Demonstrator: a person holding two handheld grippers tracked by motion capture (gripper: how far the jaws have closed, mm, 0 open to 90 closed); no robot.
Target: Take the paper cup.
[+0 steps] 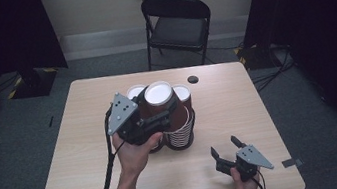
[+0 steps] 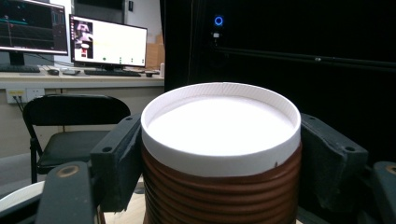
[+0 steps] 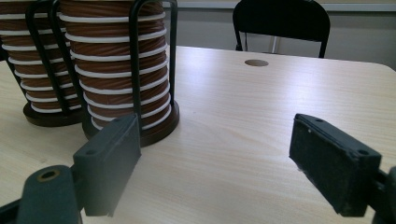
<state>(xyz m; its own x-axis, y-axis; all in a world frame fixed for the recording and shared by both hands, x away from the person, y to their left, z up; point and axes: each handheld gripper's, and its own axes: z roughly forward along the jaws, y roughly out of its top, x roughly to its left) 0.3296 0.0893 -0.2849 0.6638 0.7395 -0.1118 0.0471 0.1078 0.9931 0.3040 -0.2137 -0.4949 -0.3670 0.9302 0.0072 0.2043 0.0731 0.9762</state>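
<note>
Left gripper (image 1: 160,121): centre of high view, jaws clamped on the ribbed sides of a brown paper cup (image 1: 160,103); left gripper view has the pads pressed on both flanks just under the white rim.
Cup position: held above the cup stacks in the wire holder (image 1: 182,135), mid-table, slightly tilted; whether it touches the stack below, cannot tell.
Cup stacks: brown-and-white, in black wire racks on round bases; right gripper view puts them upper left, two racks (image 3: 135,70) side by side, bases touching or nearly so.
Right gripper (image 1: 229,150): lower right of high view, jaws spread wide, nothing between them, resting low near the table's near edge.
Table (image 1: 239,109): light wood, small round hole (image 1: 193,79) toward the far edge.
Open room: bare wood right of the racks out to the right edge; bare strip on the left too.
Beyond far edge: black folding chair (image 1: 177,25), top centre.
</note>
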